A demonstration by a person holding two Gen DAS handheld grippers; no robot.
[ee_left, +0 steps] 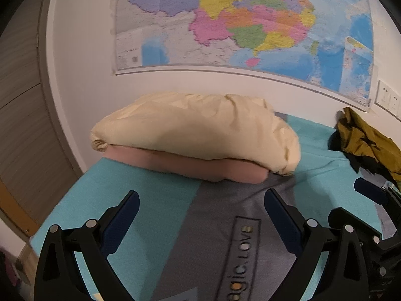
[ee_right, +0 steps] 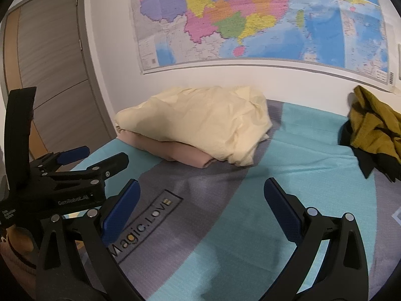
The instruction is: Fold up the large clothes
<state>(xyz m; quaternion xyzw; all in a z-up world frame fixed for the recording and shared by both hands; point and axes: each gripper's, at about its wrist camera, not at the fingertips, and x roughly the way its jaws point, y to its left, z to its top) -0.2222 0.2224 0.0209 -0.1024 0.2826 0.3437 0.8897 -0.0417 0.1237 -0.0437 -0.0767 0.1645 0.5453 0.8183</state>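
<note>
We are holding both tools low over the teal and grey bedspread (ee_right: 288, 155) printed with the words "Magic.Love", and neither has anything in its grip. The left gripper (ee_left: 201, 207) is standing wide open, its blue-padded fingers (ee_left: 125, 215) spread above the lettering and touching no cloth. The right gripper (ee_right: 201, 197) is gaping just as wide, close beside the left one, likewise empty and clear of the spread.

Beyond the lettering, a cream, crumpled cloth bundle (ee_right: 200, 125) is lying on a folded pink cloth (ee_right: 183, 156), both against the white wall under the coloured wall map (ee_right: 250, 20). To the right of that stack, well apart from it, the mustard-yellow and black crumpled garment (ee_right: 373, 130) is waiting unfolded, and we judge it to be the next piece to fold.

To do this step well, we are thinking of reaching right with both tools, pinching the garment at two separated edges such as shoulders or hem corners, and drawing it onto the bare spread in front of the stack, so it opens flat before any fold.
</note>
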